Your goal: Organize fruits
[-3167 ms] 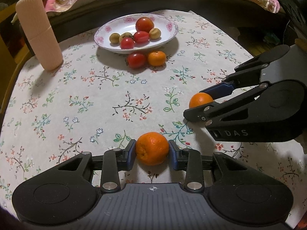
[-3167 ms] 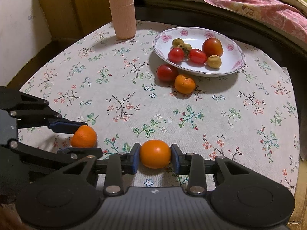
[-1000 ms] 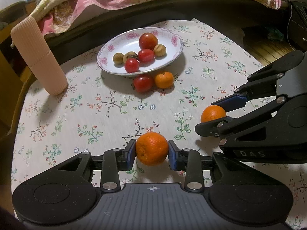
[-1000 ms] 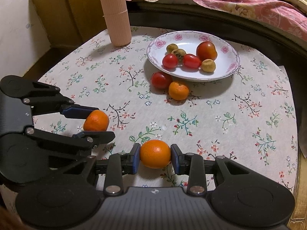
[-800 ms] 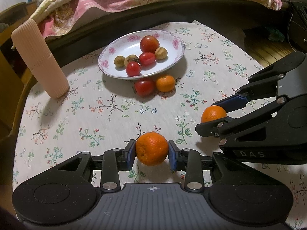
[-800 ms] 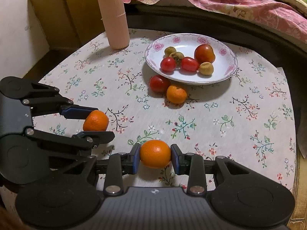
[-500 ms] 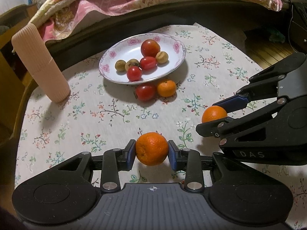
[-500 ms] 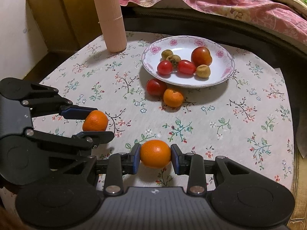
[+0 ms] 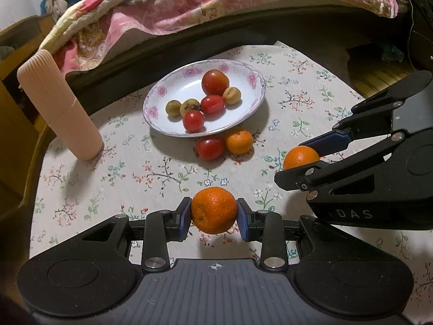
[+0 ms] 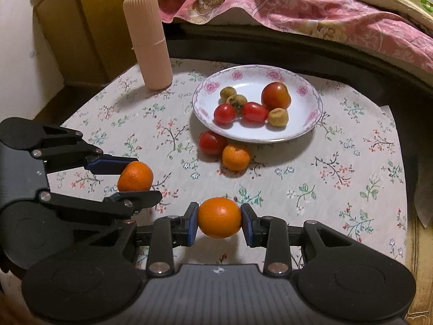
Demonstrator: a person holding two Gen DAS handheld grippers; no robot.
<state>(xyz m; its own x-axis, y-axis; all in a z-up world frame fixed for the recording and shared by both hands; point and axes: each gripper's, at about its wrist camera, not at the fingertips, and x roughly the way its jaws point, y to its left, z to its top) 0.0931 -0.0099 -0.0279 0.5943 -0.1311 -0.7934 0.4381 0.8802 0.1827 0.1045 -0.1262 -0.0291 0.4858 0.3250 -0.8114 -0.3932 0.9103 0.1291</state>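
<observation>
A round table (image 9: 311, 92) under a floral cloth is seen, bed and pink quilt (image 9: 189, 8) behind it. A ribbed pink tube (image 9: 58, 105) stands upright at the far left, well apart from the fruit. The plate (image 9: 167, 100) sits toward the far side; three tomatoes and three small brown fruits are held in it. Just beside its near rim, on the cloth, a tomato (image 9: 209, 148) and a small orange (image 9: 239, 142) lie touching each other. The left gripper (image 9: 213, 218) is closed on a dimpled orange (image 9: 213, 210), held clear of the cloth, a shadow seen beneath. The right gripper (image 10: 219, 223) is clamped on a smoother orange (image 10: 219, 217), likewise lifted. Step in hand, as judged: both oranges are being carried toward the plate. Next move is likely to call for both to be brought over bare plate floor, lowered, and released one at a time so neither rolls out; the two loose fruits beside the rim are left to collect. The smoother orange is slightly flattened, its long axis running pad to pad, side to side. The dimpled one is nearly round; no stem end can be made out, so its facing cannot be told.
</observation>
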